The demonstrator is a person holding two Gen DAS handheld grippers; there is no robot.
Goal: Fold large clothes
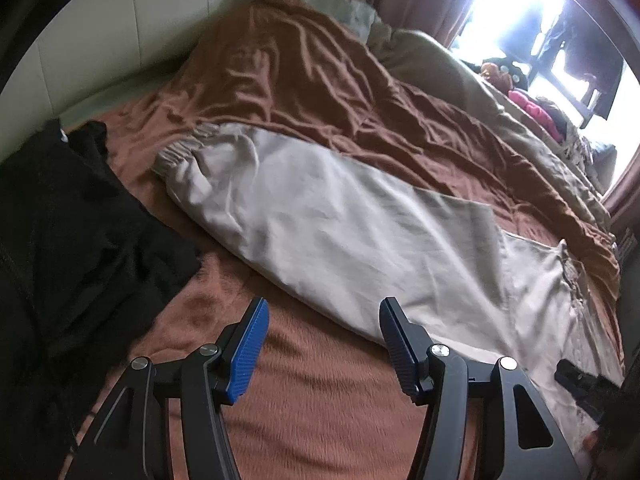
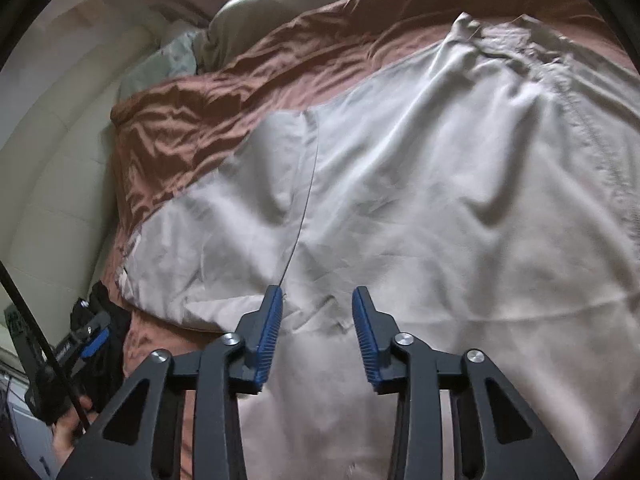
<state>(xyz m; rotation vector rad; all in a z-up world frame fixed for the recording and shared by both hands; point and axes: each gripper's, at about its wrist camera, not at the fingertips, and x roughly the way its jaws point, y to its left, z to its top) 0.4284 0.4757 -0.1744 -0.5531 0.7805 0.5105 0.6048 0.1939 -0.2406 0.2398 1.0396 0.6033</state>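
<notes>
L wrist view: left tongs (image 1: 322,344) released, blue pads (image 1: 246,354) wide apart, nothing between them, hovering over the rust fleece blanket (image 1: 320,400) just short of the trousers' near edge. Beige trousers (image 1: 340,232) lie long across the bed, elastic cuffs (image 1: 180,148) at 10 o'clock, waist end toward 4 o'clock. The legs look stacked one on the other, prob. so the next fold can go lengthwise. Black garment (image 1: 72,240) heaped at 9 o'clock, well apart from the tongs, likely waiting its turn. Rumpled brown duvet (image 1: 300,80) pushed back toward 12, which leaves flat room for folding. Bright window (image 1: 520,8) at 1 o'clock. A dark bit of the other tool shows at 4 o'clock.

R wrist view: right tongs (image 2: 318,340) also released, pads apart, empty, poised over the beige trousers (image 2: 400,200) near a puckered spot by the seam line. Cloth fills most of the view, 12 to 5 o'clock. Gathered waistband (image 2: 568,92) at 1–2 o'clock. Left tool and the hand holding it (image 2: 68,428) sit at 8 o'clock, by the black garment (image 2: 114,320). I'd judge both tongs are lining up for a grab; fold not yet started here.
</notes>
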